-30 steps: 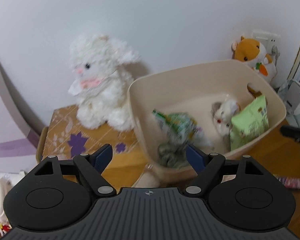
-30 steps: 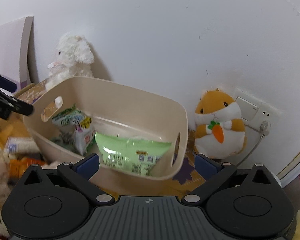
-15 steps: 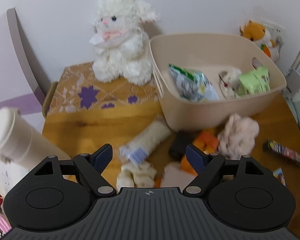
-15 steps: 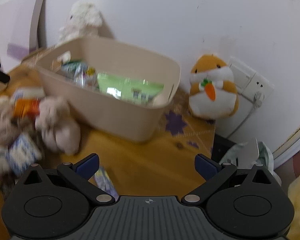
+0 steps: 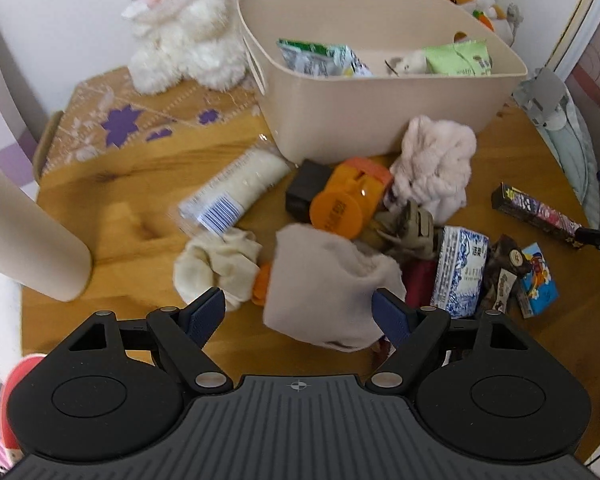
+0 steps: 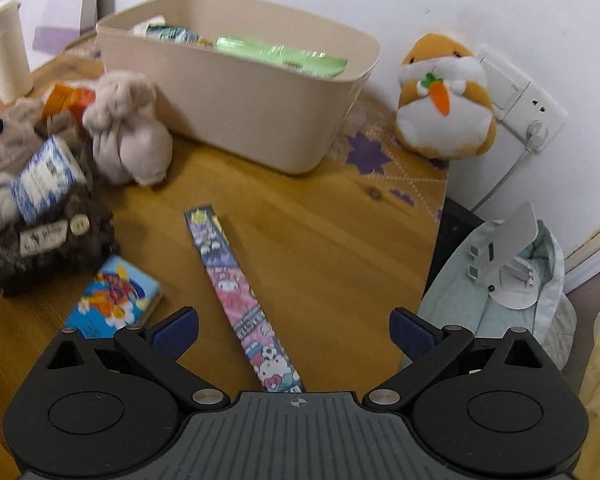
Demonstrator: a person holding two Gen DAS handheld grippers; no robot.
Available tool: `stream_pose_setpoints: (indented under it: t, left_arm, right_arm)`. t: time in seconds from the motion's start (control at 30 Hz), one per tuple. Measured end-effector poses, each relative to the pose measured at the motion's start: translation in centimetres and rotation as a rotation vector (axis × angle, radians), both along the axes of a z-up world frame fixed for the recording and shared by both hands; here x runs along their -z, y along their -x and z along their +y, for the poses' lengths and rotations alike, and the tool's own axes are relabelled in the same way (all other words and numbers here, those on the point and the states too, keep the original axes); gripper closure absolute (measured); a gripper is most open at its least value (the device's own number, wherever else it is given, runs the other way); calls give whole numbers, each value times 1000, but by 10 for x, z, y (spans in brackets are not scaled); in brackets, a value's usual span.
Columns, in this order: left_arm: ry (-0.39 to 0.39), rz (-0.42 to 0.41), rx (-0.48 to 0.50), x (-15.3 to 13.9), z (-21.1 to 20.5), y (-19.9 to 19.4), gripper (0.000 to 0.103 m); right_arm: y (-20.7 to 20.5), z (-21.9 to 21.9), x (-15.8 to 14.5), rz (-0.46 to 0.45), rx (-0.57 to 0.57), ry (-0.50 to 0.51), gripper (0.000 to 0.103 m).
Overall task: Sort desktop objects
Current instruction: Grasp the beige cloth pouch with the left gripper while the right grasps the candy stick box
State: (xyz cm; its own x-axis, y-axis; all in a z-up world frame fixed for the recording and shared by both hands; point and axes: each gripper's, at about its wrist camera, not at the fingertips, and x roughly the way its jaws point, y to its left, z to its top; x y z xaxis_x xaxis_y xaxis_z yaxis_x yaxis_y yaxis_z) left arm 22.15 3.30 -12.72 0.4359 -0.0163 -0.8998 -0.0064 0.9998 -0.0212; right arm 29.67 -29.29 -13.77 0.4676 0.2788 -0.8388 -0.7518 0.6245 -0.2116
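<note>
A beige bin (image 5: 380,120) (image 6: 236,96) stands at the back of the wooden table and holds snack packets and a small plush. In front of it lies a heap: a grey cloth (image 5: 332,292), a cream sock (image 5: 220,264), an orange bottle (image 5: 344,200), a tissue pack (image 5: 460,272), a pinkish fabric bundle (image 5: 436,168) (image 6: 124,128). My left gripper (image 5: 298,312) is open, its jaws on either side of the grey cloth. My right gripper (image 6: 294,326) is open over a long cartoon-printed box (image 6: 236,292), with a small blue box (image 6: 116,296) to its left.
A white rabbit plush (image 5: 184,28) and an orange hamster plush (image 6: 444,96) sit against the wall beside the bin. A cream tumbler (image 5: 24,248) lies at the left. A wrapped white roll (image 5: 236,192) lies by the heap. A stand on pale cloth (image 6: 508,264) is off the table's right edge.
Both grippers have pulled back from the bin and tilted down towards the table. The heap now fills the left view; the long box lies under the right gripper.
</note>
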Motion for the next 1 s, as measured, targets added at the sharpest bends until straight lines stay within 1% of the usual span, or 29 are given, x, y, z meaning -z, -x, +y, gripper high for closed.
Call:
stream_pose_setpoints:
  t: [0.1,0.17,0.3,0.4,0.47,0.5,0.57,0.6,0.63,0.7,0.77,0.8,0.87,0.93,1.0]
  left_arm:
    - [11,13,-2,8,-5,-4,21]
    - [10,19,3,12,-8,-8,21]
    - [14,32,6,20,-14,-15,21]
    - [26,36,1,25,-16,-19,21]
    - [29,27,3,26,-17,-20,21]
    - [33,26,6,28,-17,-21,22]
    - [60,26,15,30,-16,-22,34]
    - [72,31,13,32,-15,-22,35]
    - [76,34,7,33,-14,-22,37]
    - [81,32,4,33,-14,-22,45]
    - [70,29,4,33,-14,-21,56]
    - [53,27,5,34,-15,-21,58]
    - [43,23,2,33,-15,-20,65]
    - [48,18,-9,31,-14,-18,69]
    - [53,13,-11,27,-13,-15,71]
  right_arm:
    - [-5,2,10,7,-17,18,3]
    - [-9,5,16,15,-30,25,9]
    - [-12,15,25,23,-69,39,14]
    - [-14,23,30,28,-87,44,22]
    - [-14,28,31,32,-93,44,28]
    - [-15,29,32,35,-96,43,30]
    - [-15,32,32,39,-99,34,35]
    - [-14,33,31,43,-101,29,37]
    - [-15,35,31,50,-104,23,43]
    - [-14,37,30,58,-108,16,55]
    - [-15,39,31,76,-103,8,78]
    - [-16,39,30,88,-87,-2,79]
    - [-18,38,29,118,-66,-19,82]
    - [-17,38,28,134,-60,-26,82]
    - [-13,38,24,130,-65,-26,83]
